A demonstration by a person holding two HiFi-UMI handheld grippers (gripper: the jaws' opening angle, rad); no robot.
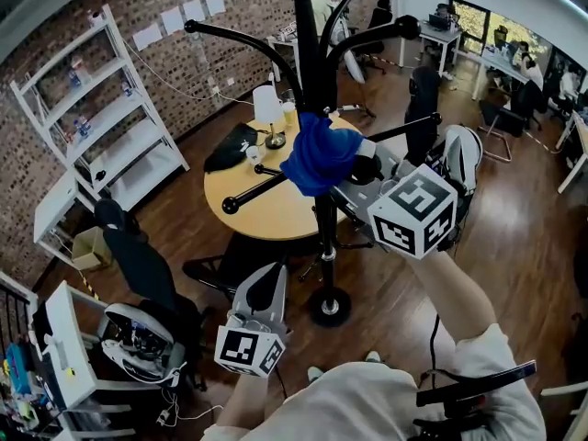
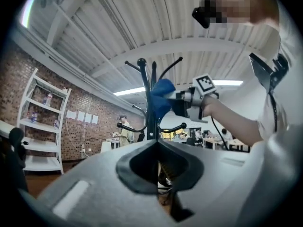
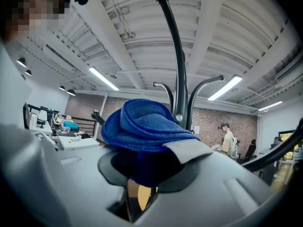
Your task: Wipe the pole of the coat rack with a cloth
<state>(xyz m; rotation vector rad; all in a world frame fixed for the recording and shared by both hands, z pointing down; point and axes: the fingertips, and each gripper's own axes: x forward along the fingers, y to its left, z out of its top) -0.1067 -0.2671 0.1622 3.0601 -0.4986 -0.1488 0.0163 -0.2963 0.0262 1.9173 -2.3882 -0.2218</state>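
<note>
The black coat rack pole [image 1: 324,237] rises in the middle of the head view, with curved hook arms [image 1: 239,39] at its top. A blue cloth [image 1: 317,154] is bunched against the pole about halfway up. My right gripper [image 1: 356,168] is shut on the cloth and holds it to the pole from the right. In the right gripper view the cloth [image 3: 142,126] fills the jaws, with the pole [image 3: 180,93] just behind. My left gripper [image 1: 268,288] hangs low, left of the rack's base, shut and holding nothing. It looks up at the pole [image 2: 150,112] and cloth [image 2: 162,96].
A round yellow table [image 1: 262,214] with a lamp stands right behind the rack. The rack's round base [image 1: 329,306] rests on the wooden floor. A white shelf unit [image 1: 110,122] lines the brick wall at left. Black chairs [image 1: 138,255] stand at lower left. A person [image 2: 124,126] stands far off.
</note>
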